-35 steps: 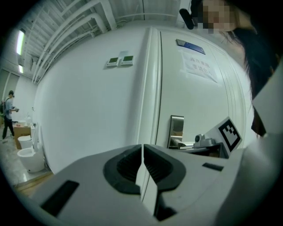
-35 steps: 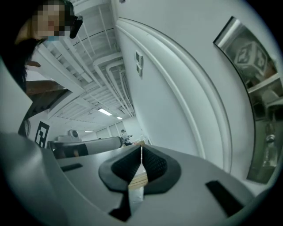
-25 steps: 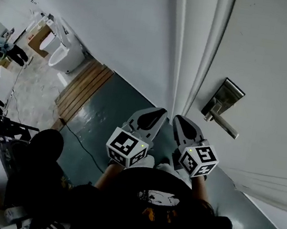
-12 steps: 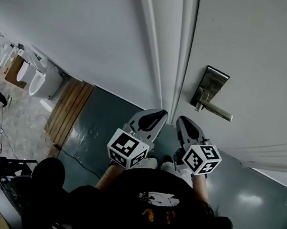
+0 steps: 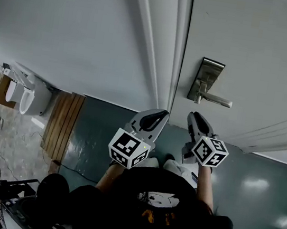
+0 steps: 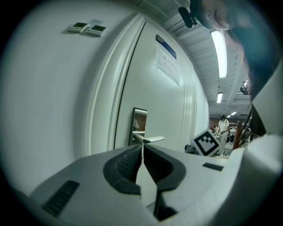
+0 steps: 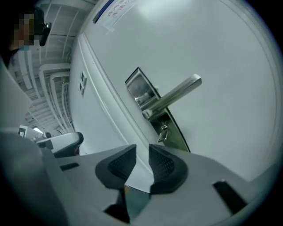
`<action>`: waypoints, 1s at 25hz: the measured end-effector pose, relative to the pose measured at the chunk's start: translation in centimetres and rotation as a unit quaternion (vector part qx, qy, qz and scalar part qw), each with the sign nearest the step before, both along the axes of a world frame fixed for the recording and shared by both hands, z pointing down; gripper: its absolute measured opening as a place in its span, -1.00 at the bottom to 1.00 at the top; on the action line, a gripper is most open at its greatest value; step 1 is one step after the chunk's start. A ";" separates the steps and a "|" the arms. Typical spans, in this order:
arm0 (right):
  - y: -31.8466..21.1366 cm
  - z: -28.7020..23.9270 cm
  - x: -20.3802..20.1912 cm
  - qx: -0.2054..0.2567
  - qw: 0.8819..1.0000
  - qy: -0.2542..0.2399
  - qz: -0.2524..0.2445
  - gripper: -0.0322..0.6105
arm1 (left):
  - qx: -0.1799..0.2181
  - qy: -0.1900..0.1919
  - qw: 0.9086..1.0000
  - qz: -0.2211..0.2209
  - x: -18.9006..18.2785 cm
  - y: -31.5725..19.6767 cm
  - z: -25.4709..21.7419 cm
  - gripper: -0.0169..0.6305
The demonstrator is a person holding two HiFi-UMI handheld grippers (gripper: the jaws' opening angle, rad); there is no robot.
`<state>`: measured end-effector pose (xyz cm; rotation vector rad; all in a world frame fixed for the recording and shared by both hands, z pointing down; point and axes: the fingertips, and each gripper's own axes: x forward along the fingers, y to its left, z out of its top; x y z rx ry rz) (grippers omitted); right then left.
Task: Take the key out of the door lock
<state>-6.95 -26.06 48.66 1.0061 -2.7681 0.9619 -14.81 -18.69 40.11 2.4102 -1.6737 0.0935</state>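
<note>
Key [image 7: 163, 132] stuck out of the lock plate [image 7: 179, 134] under the handle [image 7: 177, 95], near the door's [image 7: 221, 53] edge. You were opening your empty right tongs [image 7: 142, 153] toward it, likely to grab it. Your left tongs [image 6: 142, 150] were pressed together, empty.

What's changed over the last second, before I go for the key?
The right gripper has moved up toward the door handle and its jaws are opening, with nothing between them. The left gripper stays shut and low; the key is still in the lock.
</note>
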 end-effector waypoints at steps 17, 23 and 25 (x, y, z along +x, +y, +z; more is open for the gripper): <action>-5.4 1.0 0.2 -0.062 0.984 -0.075 0.150 -0.49 | 0.017 0.004 0.997 0.082 -0.2 2.3 -0.6 -0.89; -6.8 2.2 -0.1 -0.092 0.973 -0.098 0.186 -0.49 | 0.016 0.003 0.997 0.082 -0.8 2.4 -0.5 -0.89; -7.2 2.5 -0.3 -0.100 0.971 -0.107 0.188 -0.49 | 0.016 0.002 0.997 0.080 -1.2 2.6 -0.5 -0.89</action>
